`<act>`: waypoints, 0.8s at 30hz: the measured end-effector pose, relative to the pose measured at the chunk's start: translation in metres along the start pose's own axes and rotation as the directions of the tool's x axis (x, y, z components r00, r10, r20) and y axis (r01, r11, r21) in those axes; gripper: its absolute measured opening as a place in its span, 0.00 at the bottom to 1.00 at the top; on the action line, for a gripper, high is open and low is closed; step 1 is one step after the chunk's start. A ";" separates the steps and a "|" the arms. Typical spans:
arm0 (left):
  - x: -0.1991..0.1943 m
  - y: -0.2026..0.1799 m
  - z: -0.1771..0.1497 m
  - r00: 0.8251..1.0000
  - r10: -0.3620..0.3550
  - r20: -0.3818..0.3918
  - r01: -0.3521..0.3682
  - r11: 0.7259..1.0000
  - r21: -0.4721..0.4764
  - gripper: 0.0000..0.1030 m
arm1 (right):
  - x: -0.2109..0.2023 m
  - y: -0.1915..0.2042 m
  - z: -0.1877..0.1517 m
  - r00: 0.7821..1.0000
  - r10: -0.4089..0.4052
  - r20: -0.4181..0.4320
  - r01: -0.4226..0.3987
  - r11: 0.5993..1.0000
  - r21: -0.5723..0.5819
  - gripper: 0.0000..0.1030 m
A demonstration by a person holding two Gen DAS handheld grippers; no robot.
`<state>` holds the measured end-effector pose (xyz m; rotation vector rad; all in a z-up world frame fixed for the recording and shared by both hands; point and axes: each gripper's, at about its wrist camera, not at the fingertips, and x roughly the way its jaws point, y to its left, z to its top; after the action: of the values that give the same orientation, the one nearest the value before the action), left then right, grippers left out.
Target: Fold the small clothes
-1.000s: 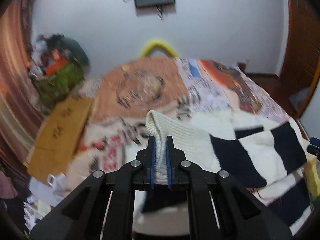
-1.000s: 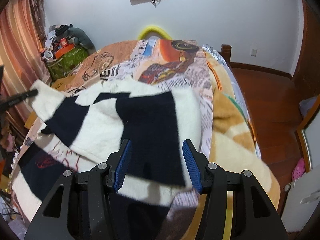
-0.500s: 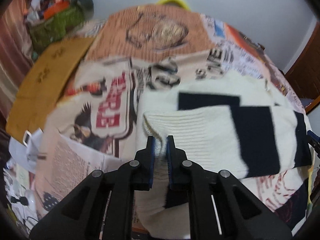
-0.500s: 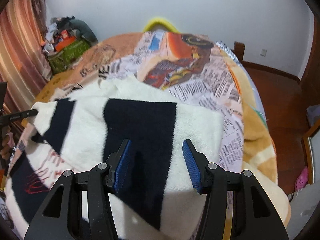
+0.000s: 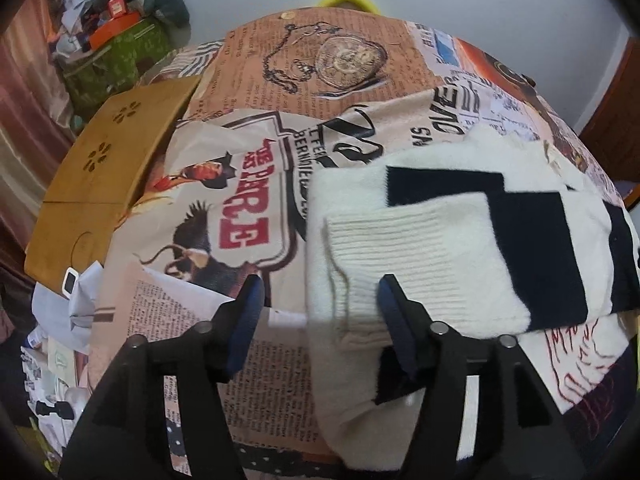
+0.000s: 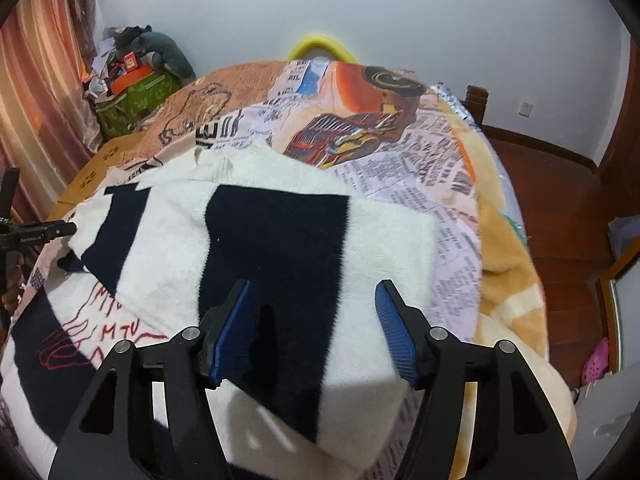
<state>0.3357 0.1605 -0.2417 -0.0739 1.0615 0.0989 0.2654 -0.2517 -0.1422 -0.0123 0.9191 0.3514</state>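
Observation:
A cream and navy striped knit sweater [image 5: 460,248] lies on the bed, a sleeve with a ribbed cuff [image 5: 384,248] folded across its body. My left gripper [image 5: 320,312] is open, its jaws wide apart just in front of the cuff and holding nothing. In the right wrist view the sweater [image 6: 280,248] fills the middle, with red stitching on its lower left. My right gripper [image 6: 312,320] is open and empty above the sweater's near right part. The left gripper's tip [image 6: 44,232] shows at the sweater's far left edge.
The bed is covered by a printed newspaper-style blanket [image 5: 248,208]. A wooden board [image 5: 108,168] lies along its left side, with a cluttered green box [image 5: 112,60] beyond. A beige blanket [image 6: 508,264] and wooden floor [image 6: 560,184] lie to the right.
My left gripper lowered the sleeve cuff onto the sweater and opened, letting it go. The right gripper stayed open and moved a little over the sweater.

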 end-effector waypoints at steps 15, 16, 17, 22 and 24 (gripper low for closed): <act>0.038 -0.009 0.028 0.992 -0.111 -0.058 0.107 0.992 -0.069 0.35 | 0.032 -0.046 0.008 0.997 0.072 -0.038 -0.064 0.979 0.193 0.35; 0.037 -0.009 0.029 0.993 -0.102 -0.052 0.098 0.993 -0.065 0.28 | 0.033 -0.044 0.011 0.997 0.067 -0.033 -0.059 0.980 0.188 0.33; 0.035 -0.009 0.030 0.996 -0.081 -0.040 0.079 0.995 -0.062 0.25 | 0.035 -0.041 0.015 0.998 0.066 -0.023 -0.061 0.983 0.173 0.24; 0.037 0.000 0.032 1.000 -0.014 -0.023 0.012 0.997 -0.081 0.20 | 0.047 -0.037 0.036 0.999 0.053 -0.008 -0.051 0.991 0.127 0.18; 0.042 0.001 0.035 0.999 0.008 -0.035 -0.011 0.996 -0.086 0.20 | 0.051 -0.034 0.042 0.999 0.042 -0.009 -0.041 0.992 0.117 0.18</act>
<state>0.3862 0.1673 -0.2612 -0.1493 1.0921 0.1526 0.3369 -0.2623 -0.1610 0.1129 0.9515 0.3356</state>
